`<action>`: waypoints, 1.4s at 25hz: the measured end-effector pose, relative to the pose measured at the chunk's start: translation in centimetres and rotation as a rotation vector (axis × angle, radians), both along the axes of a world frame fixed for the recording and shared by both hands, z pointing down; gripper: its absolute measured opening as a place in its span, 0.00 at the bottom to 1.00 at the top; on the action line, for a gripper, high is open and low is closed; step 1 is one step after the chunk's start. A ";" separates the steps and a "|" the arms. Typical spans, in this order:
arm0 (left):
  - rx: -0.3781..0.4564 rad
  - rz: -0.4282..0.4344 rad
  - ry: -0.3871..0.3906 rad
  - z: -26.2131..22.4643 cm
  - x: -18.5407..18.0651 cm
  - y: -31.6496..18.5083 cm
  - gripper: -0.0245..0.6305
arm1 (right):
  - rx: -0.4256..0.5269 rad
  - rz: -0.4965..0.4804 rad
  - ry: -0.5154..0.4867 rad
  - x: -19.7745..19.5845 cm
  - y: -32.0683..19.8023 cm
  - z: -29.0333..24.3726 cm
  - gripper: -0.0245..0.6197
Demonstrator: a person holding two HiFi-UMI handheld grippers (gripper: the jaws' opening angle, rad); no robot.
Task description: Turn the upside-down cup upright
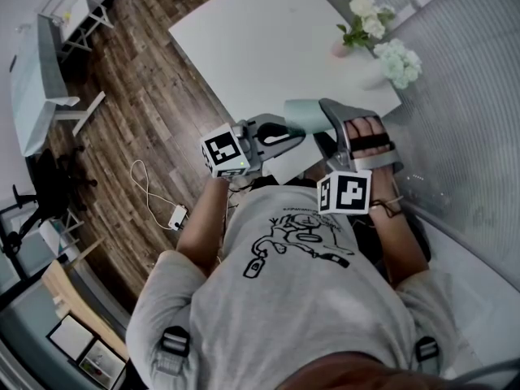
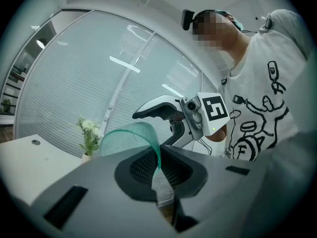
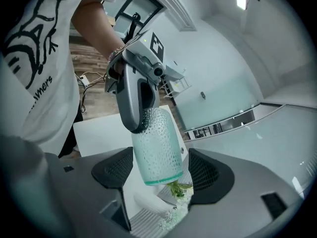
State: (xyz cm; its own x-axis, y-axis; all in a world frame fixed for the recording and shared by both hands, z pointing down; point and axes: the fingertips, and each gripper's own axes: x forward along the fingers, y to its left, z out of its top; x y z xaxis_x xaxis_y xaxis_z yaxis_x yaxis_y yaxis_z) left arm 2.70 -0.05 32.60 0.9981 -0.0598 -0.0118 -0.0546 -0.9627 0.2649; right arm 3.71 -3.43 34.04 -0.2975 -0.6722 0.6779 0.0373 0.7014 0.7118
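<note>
Greenish, pebbled and half clear, the cup hangs tilted in the air over the near edge of the white table, close before the person's chest. The left gripper is clenched on the cup's thin wall at one end. The right gripper is released: its jaws stand on both sides of the cup's other end, with a gap on each side. White flowers stand at the table's far side.
</note>
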 end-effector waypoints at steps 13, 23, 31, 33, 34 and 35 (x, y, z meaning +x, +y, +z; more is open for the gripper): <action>0.012 0.021 -0.012 -0.2 0.5 0.5 0.06 | -0.018 0.016 0.067 -0.1 -0.6 1.3 0.58; 0.014 0.010 -0.019 -0.4 0.4 0.6 0.06 | 0.000 0.016 0.046 -0.1 -0.7 1.1 0.58; 0.006 -0.084 0.032 -0.9 -0.2 0.2 0.14 | 0.007 0.048 0.006 0.3 -1.0 0.6 0.58; -0.003 -0.113 0.049 -0.8 -0.4 0.0 0.21 | 0.010 0.057 0.003 0.8 -1.2 0.6 0.58; -0.007 -0.129 0.059 -0.9 -0.6 0.0 0.24 | 0.012 0.060 0.000 0.9 -1.2 0.5 0.58; -0.011 -0.146 0.069 -1.0 -0.8 -0.1 0.26 | 0.015 0.063 -0.004 0.9 -1.3 0.4 0.58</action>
State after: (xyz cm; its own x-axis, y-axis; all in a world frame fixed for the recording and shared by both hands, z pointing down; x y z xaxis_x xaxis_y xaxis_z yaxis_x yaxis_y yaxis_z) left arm 1.93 -0.12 31.61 0.9757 -0.2046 -0.0787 -0.1748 -0.9429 0.2835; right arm 4.61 -4.71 34.40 -0.2567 -0.6997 0.6667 -0.0095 0.6916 0.7222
